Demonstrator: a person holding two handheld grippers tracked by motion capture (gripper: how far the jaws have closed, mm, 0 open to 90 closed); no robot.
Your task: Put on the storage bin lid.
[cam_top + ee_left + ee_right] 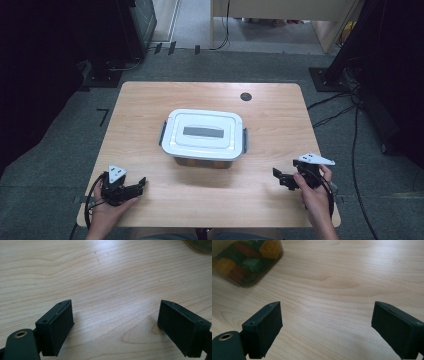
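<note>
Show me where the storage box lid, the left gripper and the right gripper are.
storage box lid (204, 132): high view, middle of the white top.
left gripper (141, 184): high view, between its jaw tips.
right gripper (276, 175): high view, between its jaw tips.

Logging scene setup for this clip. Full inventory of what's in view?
storage box: 1, clear body, middle of the table
lid: 1, white with grey side latches, shut on the storage box
toy bricks: several, yellow, orange, red and green, inside the storage box
table: 1, light wood, centre of the high view
cable hole: 1, dark, round, far right part of the table
cables: several, black, on the grey floor to the right
left claw: 1, black, open, low over bare table at the near left
right claw: 1, black, open, near right, pointing towards the storage box
hands: 2, one holding each claw
</note>
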